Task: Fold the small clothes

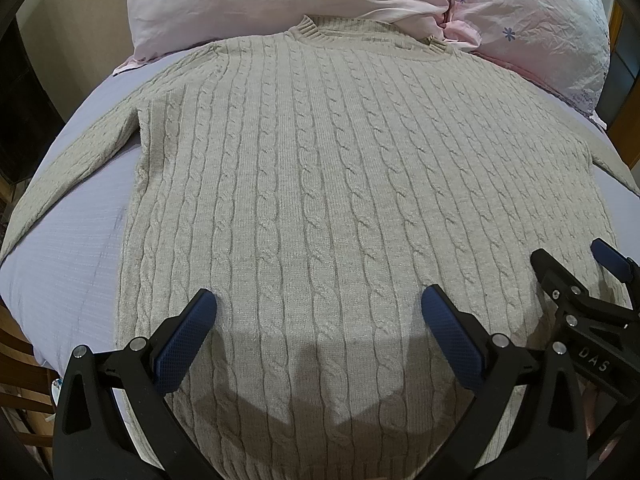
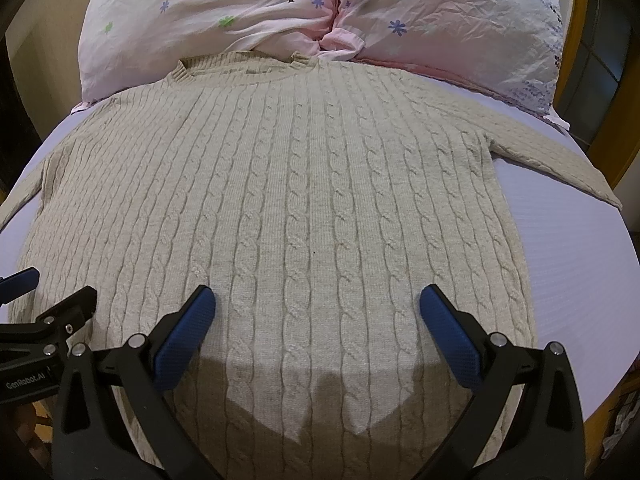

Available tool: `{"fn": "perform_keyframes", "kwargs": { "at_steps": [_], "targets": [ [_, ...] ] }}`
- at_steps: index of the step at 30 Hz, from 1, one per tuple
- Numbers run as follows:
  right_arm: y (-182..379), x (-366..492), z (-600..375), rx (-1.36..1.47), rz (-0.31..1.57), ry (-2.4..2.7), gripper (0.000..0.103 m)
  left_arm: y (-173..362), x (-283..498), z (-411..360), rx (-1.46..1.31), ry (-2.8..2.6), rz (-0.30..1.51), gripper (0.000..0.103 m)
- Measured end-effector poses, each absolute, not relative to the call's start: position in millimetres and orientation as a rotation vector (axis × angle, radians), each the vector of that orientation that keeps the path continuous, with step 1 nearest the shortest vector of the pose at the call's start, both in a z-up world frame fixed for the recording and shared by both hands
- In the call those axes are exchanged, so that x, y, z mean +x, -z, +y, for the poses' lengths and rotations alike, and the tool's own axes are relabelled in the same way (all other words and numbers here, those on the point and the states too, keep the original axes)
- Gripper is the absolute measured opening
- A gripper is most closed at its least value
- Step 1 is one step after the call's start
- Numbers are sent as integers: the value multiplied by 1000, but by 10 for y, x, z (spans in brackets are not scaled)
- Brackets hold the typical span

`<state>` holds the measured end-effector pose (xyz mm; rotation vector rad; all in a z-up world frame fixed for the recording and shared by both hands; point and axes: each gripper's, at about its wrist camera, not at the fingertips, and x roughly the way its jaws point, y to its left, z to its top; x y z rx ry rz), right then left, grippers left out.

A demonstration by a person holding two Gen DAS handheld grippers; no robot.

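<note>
Hidden or cut off: the hem of the sweater (image 1: 320, 208) lies under the near edge of both views, behind the gripper bodies, so its bottom edge cannot be made out. The left sleeve (image 1: 68, 184) runs off toward the left edge of the bed; its cuff is lost at the rim of the left wrist view. The right sleeve (image 2: 560, 160) reaches the right side of the bed, and its cuff end is small and hard to read.

Shadow: a dark shadow falls across the near part of the knit, dimming the cable pattern there.

Sweater place: spread flat on the lavender bed sheet (image 1: 72, 264), front or back up I cannot tell.

Sweater axis: long axis runs near to far; the ribbed collar (image 1: 312, 32) points far and touches the pink pillows (image 2: 208, 24), the hem is near. Sleeves spread out to left and right.

Left gripper (image 1: 320, 304): fingers spread wide apart, holding nothing, poised over the near left-middle of the knit.

Right gripper (image 2: 318, 300): fingers likewise wide apart and empty, over the near right-middle; its side shows at the right edge of the left wrist view.
</note>
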<state>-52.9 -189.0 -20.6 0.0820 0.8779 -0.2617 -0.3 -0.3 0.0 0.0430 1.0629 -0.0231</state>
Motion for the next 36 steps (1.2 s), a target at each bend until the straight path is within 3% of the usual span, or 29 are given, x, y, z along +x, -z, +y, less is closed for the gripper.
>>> {"fn": "perform_keyframes", "kwargs": {
  "at_steps": [22,28,31,33,36],
  "targets": [
    [191,-478,-1993,44,865,142,101,13,12,1,44,23,1064,102],
    [-61,-520,-2874,295,817,244,99,11,-5,4,48,28,1061,102],
    [-187,-605,-3647,441,767,411,92,12,-32,1,51,31,1043,102],
    [-194,-713,-4300,598,747,523,69,14,-65,1,53,35,1024,102],
    [-75,-947,-5074,891,685,580,54,6,-100,19,55,56,1000,102]
  ]
}}
